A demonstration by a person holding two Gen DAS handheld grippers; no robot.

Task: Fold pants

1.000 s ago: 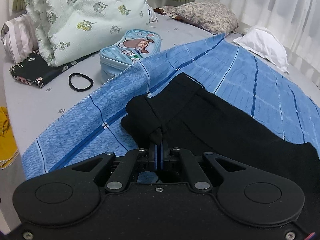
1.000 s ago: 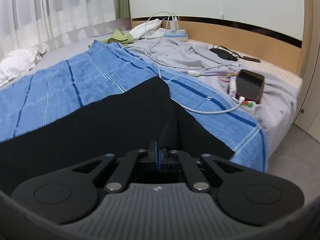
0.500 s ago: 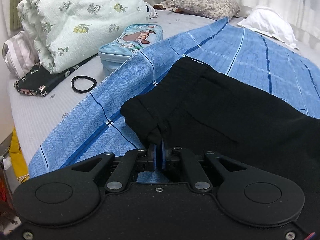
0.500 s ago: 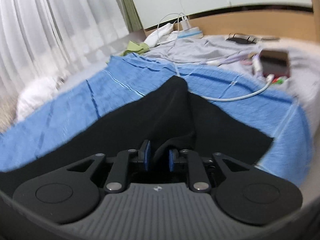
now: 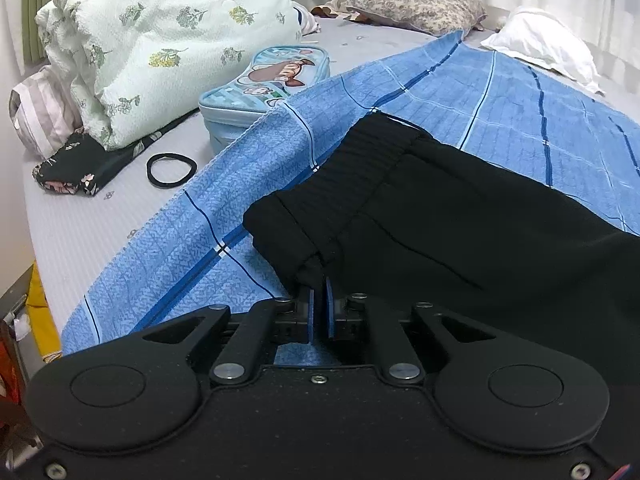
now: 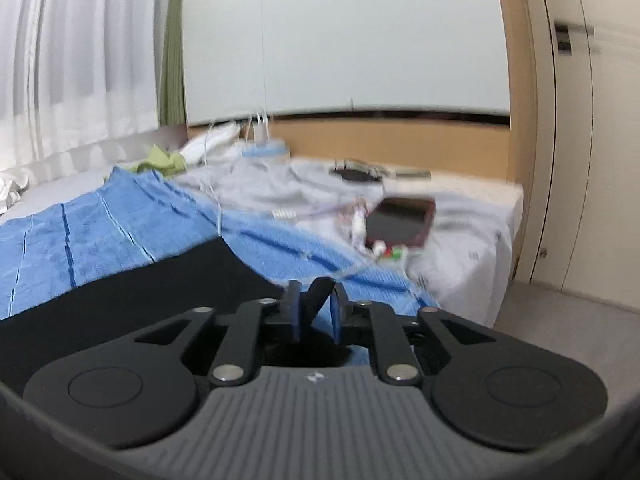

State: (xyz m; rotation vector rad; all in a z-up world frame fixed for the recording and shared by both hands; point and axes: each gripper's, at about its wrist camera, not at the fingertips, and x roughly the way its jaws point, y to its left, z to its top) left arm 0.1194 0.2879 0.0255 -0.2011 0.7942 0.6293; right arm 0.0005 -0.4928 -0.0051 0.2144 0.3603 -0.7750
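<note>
R claw (image 6: 315, 312) swung off toward 3 o'clock, jaws opened then part-closed.
L claw (image 5: 319, 304) pinches pants (image 5: 460, 216) waistband; R loosely, prob. slipping, fold sags.

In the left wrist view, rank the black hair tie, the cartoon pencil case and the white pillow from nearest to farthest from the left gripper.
From the left gripper:
1. Black hair tie, to its left on the grey sheet.
2. Cartoon pencil case, farther back on the left, beside the blue blanket's edge.
3. White pillow, far right by the curtain.
</note>
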